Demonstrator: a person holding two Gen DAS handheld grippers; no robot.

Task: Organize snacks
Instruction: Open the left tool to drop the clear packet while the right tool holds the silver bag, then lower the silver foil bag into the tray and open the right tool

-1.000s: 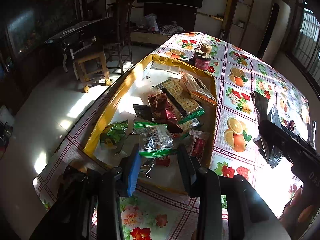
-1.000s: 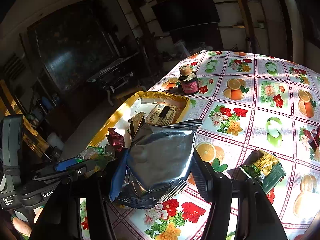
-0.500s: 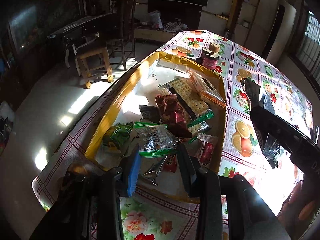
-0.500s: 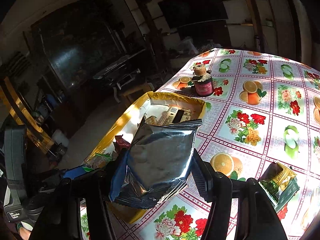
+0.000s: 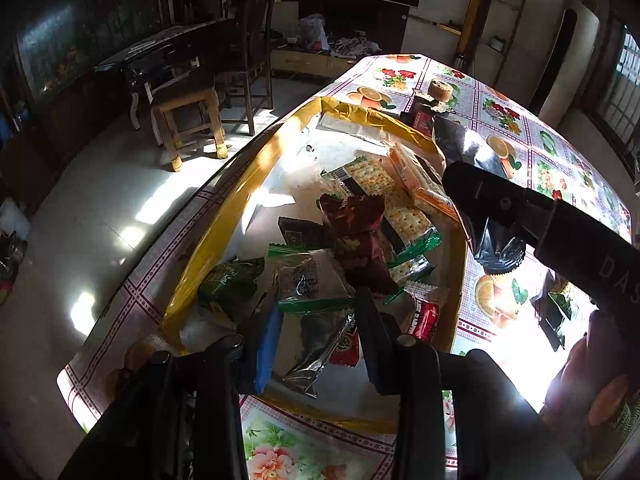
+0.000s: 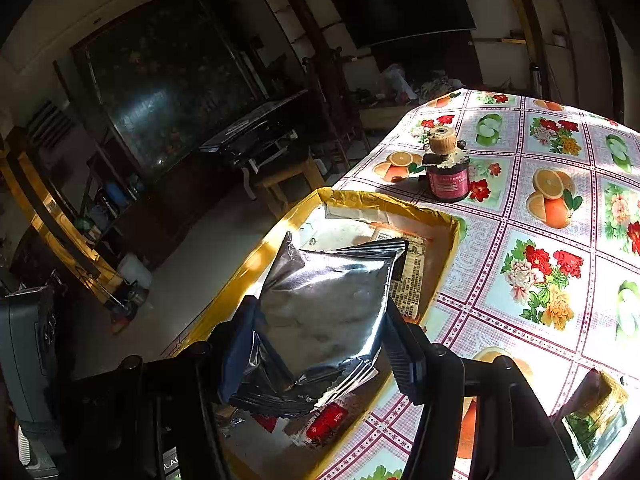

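A cardboard box with a yellow taped rim lies on the flowered tablecloth and holds several snack packets: cracker packs, dark red packets and a green packet. My left gripper hangs over the box's near end, shut on a clear packet with a green edge. My right gripper is shut on a silver foil bag, held above the box. In the left wrist view the right gripper reaches in over the box's right rim with that bag.
A small dark jar with a cork lid stands just beyond the box's far end. A green and gold packet lies on the cloth to the right. The table's left edge runs along the box, with a wooden stool on the floor beside it.
My right gripper has carried the silver bag leftward, from beside the box to above it. My left gripper has edged forward over the box's near end, still holding its packet.
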